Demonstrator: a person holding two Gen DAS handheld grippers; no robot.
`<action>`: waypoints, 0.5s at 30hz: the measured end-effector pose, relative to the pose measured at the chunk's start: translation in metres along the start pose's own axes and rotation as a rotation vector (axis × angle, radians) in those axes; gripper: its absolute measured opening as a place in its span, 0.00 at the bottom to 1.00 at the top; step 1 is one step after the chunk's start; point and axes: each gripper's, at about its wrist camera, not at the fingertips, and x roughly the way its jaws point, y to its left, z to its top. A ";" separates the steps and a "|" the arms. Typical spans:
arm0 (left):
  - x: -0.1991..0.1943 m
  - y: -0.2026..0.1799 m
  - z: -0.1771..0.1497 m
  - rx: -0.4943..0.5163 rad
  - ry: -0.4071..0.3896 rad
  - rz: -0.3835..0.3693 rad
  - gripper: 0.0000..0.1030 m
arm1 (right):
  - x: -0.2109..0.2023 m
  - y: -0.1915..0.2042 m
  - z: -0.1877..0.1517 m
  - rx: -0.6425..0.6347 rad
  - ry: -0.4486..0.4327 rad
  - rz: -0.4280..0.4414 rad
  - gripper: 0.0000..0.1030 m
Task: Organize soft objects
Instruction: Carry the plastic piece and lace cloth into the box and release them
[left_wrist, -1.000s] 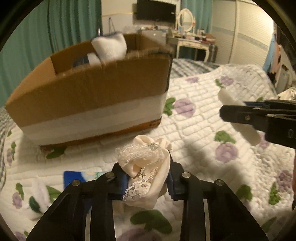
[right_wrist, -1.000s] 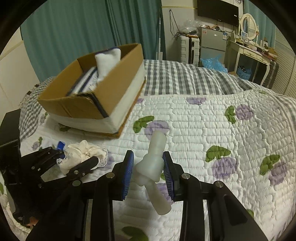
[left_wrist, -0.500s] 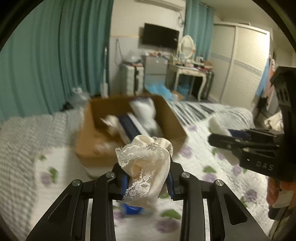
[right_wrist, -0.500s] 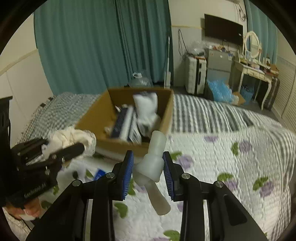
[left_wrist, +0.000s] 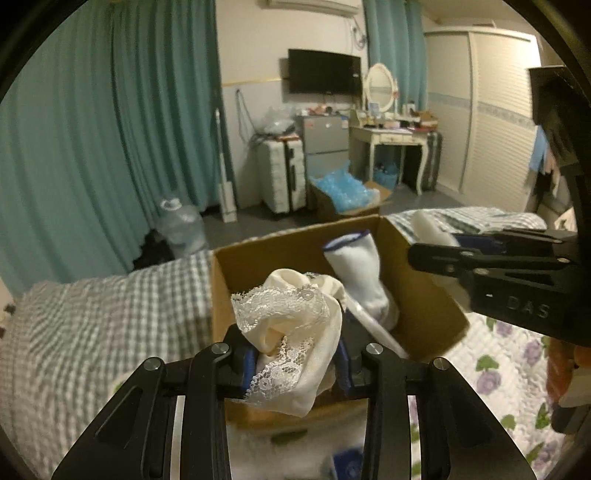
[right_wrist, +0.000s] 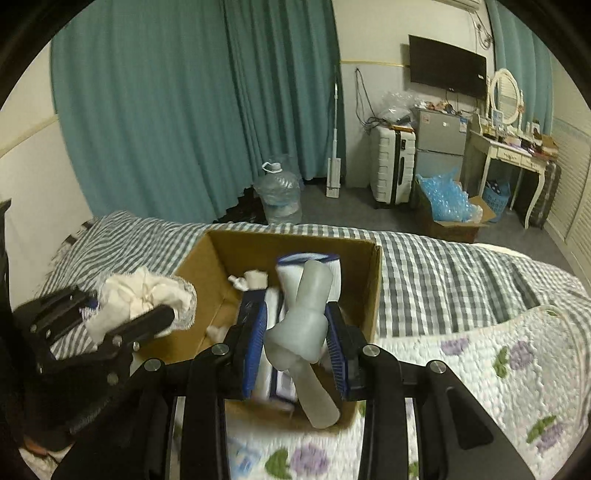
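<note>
Both grippers now above box.

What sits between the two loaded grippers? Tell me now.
In the right wrist view, the cardboard box's open inside, with a small white bundle, lies between them.

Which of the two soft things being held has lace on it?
The cream cloth in the left gripper. The right gripper holds a plain white knotted sock, no lace.
</note>
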 end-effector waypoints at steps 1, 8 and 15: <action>0.003 0.004 -0.002 -0.004 0.002 -0.020 0.35 | 0.009 -0.002 0.002 0.012 0.005 0.007 0.31; 0.026 0.013 -0.009 0.004 -0.022 0.009 0.72 | 0.044 -0.014 0.000 0.057 -0.005 0.011 0.35; 0.006 0.020 -0.003 -0.041 -0.034 0.047 0.73 | 0.030 -0.017 0.001 0.063 -0.032 -0.032 0.72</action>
